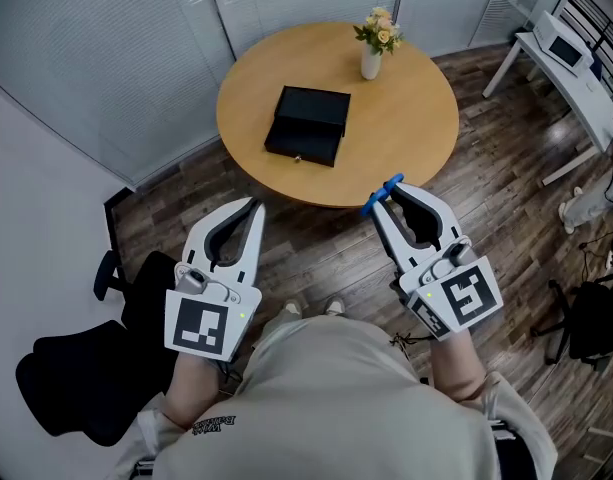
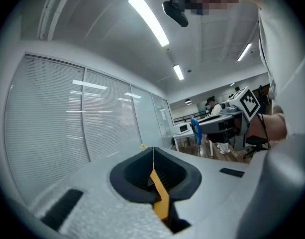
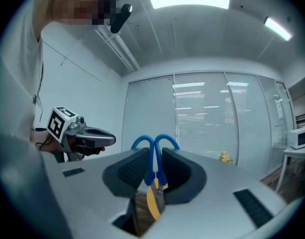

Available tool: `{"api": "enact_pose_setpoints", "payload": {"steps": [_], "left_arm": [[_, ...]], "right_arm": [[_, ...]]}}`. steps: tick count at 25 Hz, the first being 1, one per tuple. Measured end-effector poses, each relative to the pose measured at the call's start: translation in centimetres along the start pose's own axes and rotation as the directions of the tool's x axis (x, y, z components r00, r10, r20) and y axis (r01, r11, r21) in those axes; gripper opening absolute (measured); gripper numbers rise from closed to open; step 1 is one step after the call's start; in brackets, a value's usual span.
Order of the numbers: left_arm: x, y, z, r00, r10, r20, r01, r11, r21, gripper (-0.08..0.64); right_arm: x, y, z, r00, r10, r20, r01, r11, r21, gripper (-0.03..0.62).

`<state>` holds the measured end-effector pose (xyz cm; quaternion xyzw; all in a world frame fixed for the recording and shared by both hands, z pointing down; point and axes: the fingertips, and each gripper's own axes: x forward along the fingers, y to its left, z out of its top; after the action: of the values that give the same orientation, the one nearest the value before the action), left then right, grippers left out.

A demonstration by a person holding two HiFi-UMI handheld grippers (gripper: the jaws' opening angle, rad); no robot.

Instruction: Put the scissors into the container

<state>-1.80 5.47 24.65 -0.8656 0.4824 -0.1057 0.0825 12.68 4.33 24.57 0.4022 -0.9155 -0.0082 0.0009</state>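
The scissors (image 1: 380,198) have blue handles and are clamped in my right gripper (image 1: 389,201), held in the air short of the table's near edge. In the right gripper view the blue handle loops (image 3: 164,140) stick up past the shut jaws of the right gripper (image 3: 153,153), blades pointing back. My left gripper (image 1: 253,206) is shut with nothing in it and hovers left of the right one; its jaws (image 2: 152,152) meet in a thin seam. The container (image 1: 308,123), a black box with its lower drawer pulled out, lies on the round wooden table (image 1: 416,138).
A white vase of flowers (image 1: 373,52) stands at the table's far side. A black office chair (image 1: 81,368) is at my lower left. A white desk (image 1: 576,73) with a white appliance on it is at the right. Glass walls with blinds (image 1: 136,48) run behind.
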Motion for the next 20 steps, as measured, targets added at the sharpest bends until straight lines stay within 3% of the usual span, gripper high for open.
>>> {"api": "enact_pose_setpoints", "payload": {"steps": [11,20], "left_arm": [[1.1,-2.0,0.0,1.000,0.011,-0.013,-0.011,1.000,0.014,0.023],[2.1,-1.3,-1.9,0.998,0.006,-0.057,-0.006,1.000,-0.003,0.023]], "right_arm": [[-1.2,-1.6,-0.4,0.999,0.032,0.005,-0.032,0.999,-0.013,0.095],[0.4,-1.9,-2.3,0.999,0.047,-0.023,-0.047,0.999,0.002,0.097]]}}
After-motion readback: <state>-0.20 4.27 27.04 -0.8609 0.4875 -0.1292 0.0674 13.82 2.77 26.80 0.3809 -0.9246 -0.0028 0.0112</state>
